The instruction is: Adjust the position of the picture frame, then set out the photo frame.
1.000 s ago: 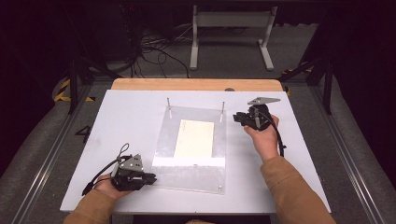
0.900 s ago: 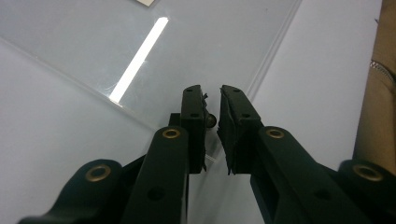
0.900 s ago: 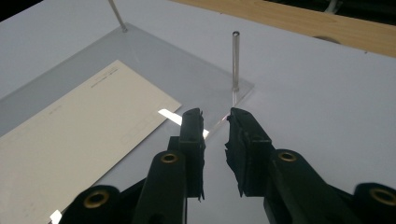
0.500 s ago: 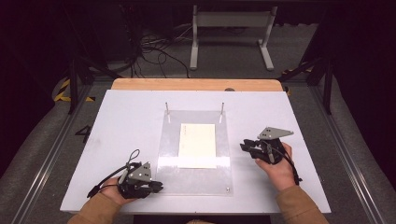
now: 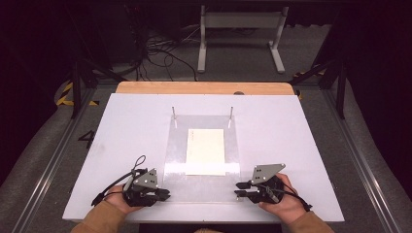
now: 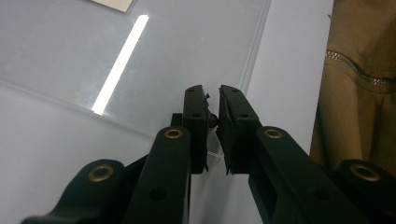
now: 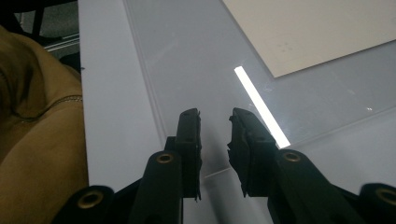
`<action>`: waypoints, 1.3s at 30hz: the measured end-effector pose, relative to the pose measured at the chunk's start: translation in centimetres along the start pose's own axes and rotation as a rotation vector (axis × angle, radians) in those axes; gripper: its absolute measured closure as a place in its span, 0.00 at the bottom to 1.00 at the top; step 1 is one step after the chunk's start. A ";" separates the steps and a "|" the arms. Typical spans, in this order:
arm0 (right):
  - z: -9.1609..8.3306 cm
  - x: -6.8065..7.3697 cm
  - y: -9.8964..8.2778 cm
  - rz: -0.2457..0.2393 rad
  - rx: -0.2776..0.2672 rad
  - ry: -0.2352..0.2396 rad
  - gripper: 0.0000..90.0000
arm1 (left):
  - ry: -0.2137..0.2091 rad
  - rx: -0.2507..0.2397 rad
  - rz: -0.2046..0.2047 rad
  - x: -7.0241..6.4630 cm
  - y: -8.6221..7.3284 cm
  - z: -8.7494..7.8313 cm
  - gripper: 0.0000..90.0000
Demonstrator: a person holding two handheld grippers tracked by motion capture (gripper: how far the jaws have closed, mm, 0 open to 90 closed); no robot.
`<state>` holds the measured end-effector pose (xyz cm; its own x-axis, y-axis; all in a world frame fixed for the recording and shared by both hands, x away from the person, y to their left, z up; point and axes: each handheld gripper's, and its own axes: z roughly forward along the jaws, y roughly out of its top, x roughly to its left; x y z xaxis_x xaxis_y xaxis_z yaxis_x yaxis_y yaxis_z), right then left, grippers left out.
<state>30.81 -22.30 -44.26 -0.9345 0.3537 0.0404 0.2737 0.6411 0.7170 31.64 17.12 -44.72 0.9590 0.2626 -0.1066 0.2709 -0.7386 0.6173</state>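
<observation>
High view. A white rectangular tabletop board [image 5: 121, 141] lies on a wooden table whose far edge shows as a tan strip [image 5: 204, 88]. At the middle of the board lies a clear acrylic sheet [image 5: 201, 179], flat, with its far edge against two thin upright metal pins [image 5: 173, 112]. A cream sheet of paper [image 5: 205, 151] rests at the centre of the sheet's area; whether on top of it or under it cannot be told. The left gripper [image 5: 164, 194], held in the person's left hand [image 5: 116, 199], sits at the near left corner of the acrylic sheet, jaws pointing right. The right gripper [image 5: 238, 189], in the right hand [image 5: 284, 204], sits at the near right corner, jaws pointing left. Tan sleeves [image 5: 99, 221] come in from the near edge.

Left gripper view. The left gripper [image 6: 213, 100] has its jaws at a narrow gap, not closed, with the corner edge of the clear sheet [image 6: 140, 60] between or just beyond them; contact cannot be told. A tan zipped garment [image 6: 359, 79] shows at right.

Right gripper view. The right gripper [image 7: 214, 114] stands with its jaws slightly apart, a somewhat wider gap, holding nothing, poised over the sheet's corner [image 7: 196, 60]. The cream paper [image 7: 317, 32] lies beyond.
</observation>
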 end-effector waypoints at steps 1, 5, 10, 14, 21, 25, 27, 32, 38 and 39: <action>0.0 0.2 -0.1 -0.006 0.000 0.019 0.81 | -0.005 0.000 -0.004 0.1 0.0 0.0 0.90; 0.2 0.6 -0.2 -0.023 0.018 0.037 0.83 | -0.009 -0.003 -0.007 0.1 -0.1 0.0 0.90; 0.4 1.0 -0.2 -0.062 0.038 0.019 0.91 | -0.019 -0.010 -0.006 0.1 -0.1 0.0 0.90; 0.1 1.7 -0.3 -0.101 0.062 0.035 0.92 | -0.070 -0.006 0.029 -0.1 0.0 0.2 0.91; -0.3 2.9 -0.7 -0.102 0.072 0.069 0.92 | -0.169 0.025 0.063 -0.7 0.0 0.3 0.91; -0.4 3.3 -0.9 -0.097 0.071 0.097 0.91 | -0.209 0.033 0.064 -0.6 0.0 0.3 0.90; -0.4 3.0 -1.1 -0.064 0.057 0.122 0.87 | -0.223 0.029 0.061 -0.5 0.0 0.3 0.88; -1.6 2.4 -0.4 -0.041 -0.052 0.053 0.76 | -0.203 -0.071 -0.011 0.4 0.1 -0.5 0.70; -3.9 1.0 0.7 0.038 -0.191 -0.057 0.73 | -0.073 -0.196 -0.064 0.9 -0.2 -1.9 0.65; -4.0 0.8 0.8 0.044 -0.201 -0.074 0.72 | -0.048 -0.224 -0.077 1.1 -0.2 -2.2 0.63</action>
<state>29.37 -24.28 -40.87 -0.9012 0.4323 0.0290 0.2562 0.4778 0.8403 32.42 18.90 -43.27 0.9406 0.2786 -0.1939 0.3231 -0.5602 0.7628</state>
